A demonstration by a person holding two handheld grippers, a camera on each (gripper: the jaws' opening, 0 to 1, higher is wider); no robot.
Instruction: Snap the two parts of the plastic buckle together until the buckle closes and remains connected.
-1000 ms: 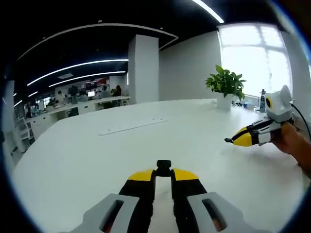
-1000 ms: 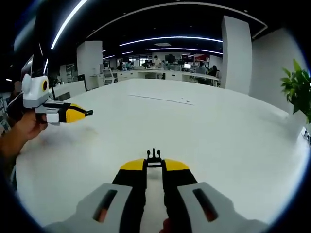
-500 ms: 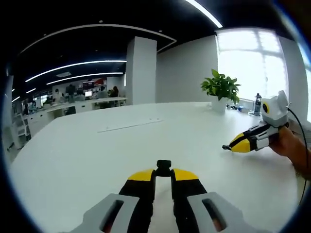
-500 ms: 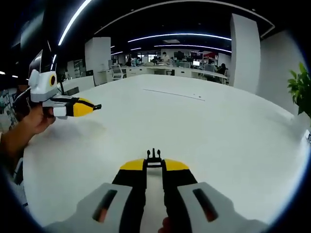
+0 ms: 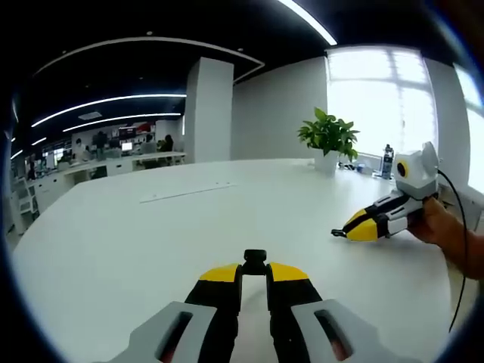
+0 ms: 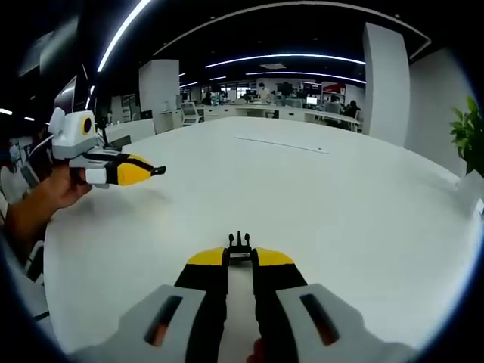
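My left gripper (image 5: 254, 272) is shut on a small black buckle part (image 5: 254, 258) with a blocky end that sticks out past its yellow tips. My right gripper (image 6: 240, 259) is shut on the other black buckle part (image 6: 240, 243), whose thin prongs point forward. Both are held above a white table (image 5: 151, 227). In the left gripper view the right gripper (image 5: 338, 232) comes in from the right, held by a hand (image 5: 442, 227). In the right gripper view the left gripper (image 6: 156, 171) comes in from the left, also in a hand (image 6: 45, 200). The two buckle parts are well apart.
A potted green plant (image 5: 327, 136) and a bottle (image 5: 388, 160) stand at the table's far side by a bright window. A white pillar (image 5: 208, 110) and office desks with people lie beyond the table. A cable (image 5: 463, 249) trails from the right gripper.
Both views have swung a little. In each view the other gripper now sits closer to the middle and lower, so the two grippers have drawn somewhat nearer. Both grips are unchanged.
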